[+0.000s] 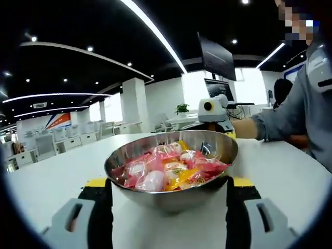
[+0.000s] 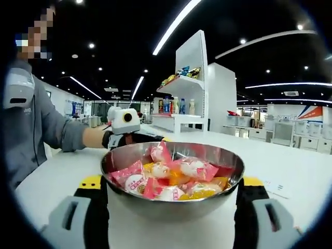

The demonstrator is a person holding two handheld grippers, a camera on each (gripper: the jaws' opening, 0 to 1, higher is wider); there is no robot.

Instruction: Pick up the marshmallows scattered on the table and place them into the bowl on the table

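Note:
A steel bowl (image 1: 171, 199) stands on the white table (image 1: 46, 176), heaped with marshmallows (image 1: 171, 168) in pink, yellow and clear wrappers. My left gripper (image 1: 169, 182) is open, its yellow-tipped jaws spread wide on either side of the bowl's near wall. Across the bowl, my right gripper (image 1: 213, 123) faces me, held by a hand. From that side, the same bowl (image 2: 171, 207) of marshmallows (image 2: 171, 181) sits between the wide jaws of my open right gripper (image 2: 172, 181). My left gripper (image 2: 127, 136) shows just behind the far rim. Neither holds anything.
A person in a grey sleeve (image 1: 301, 114) leans at the table's edge, also seen on the left (image 2: 36, 124). A small paper slip (image 2: 277, 188) lies right of the bowl. A white shelf with bottles (image 2: 179, 106) stands beyond the table.

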